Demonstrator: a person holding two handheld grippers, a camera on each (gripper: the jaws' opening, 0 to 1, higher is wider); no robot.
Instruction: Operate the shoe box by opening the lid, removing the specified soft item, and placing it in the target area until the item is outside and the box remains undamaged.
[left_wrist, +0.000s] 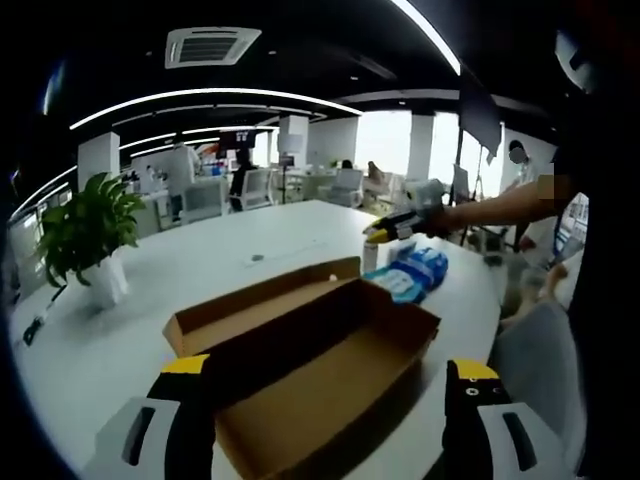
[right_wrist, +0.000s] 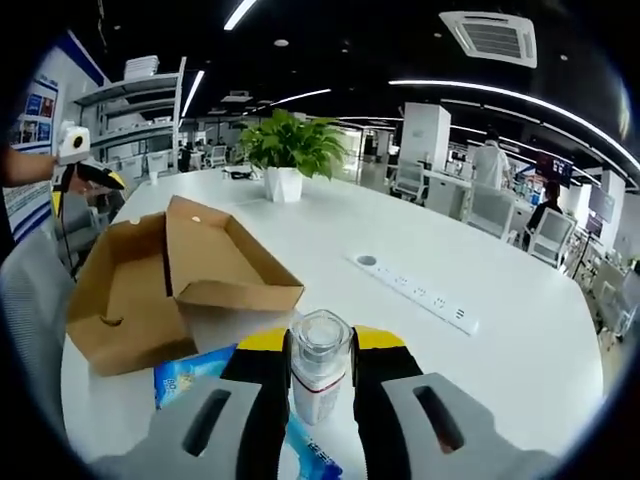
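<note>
Lying open on the white table (left_wrist: 200, 260), the shoe box (left_wrist: 320, 370) is being framed by the wide-spread left gripper (left_wrist: 330, 400), while the blue soft packet (right_wrist: 190, 375) beside it and a small clear bottle (right_wrist: 320, 375) being clamped by the right gripper (right_wrist: 320, 390) are being shown closer in the right gripper view.

The soft blue plastic pack (right_wrist: 195, 373) is mostly hidden in the right gripper view — the right gripper (right_wrist: 320, 385) and the small clear plastic bottle (right_wrist: 318, 375) pinched in it cover its middle. The print on it is too blurry to read. The brown cardboard shoe box (left_wrist: 320, 375) has its near end hidden behind the left gripper (left_wrist: 330, 395) — its raised lid hides the table behind.
</note>
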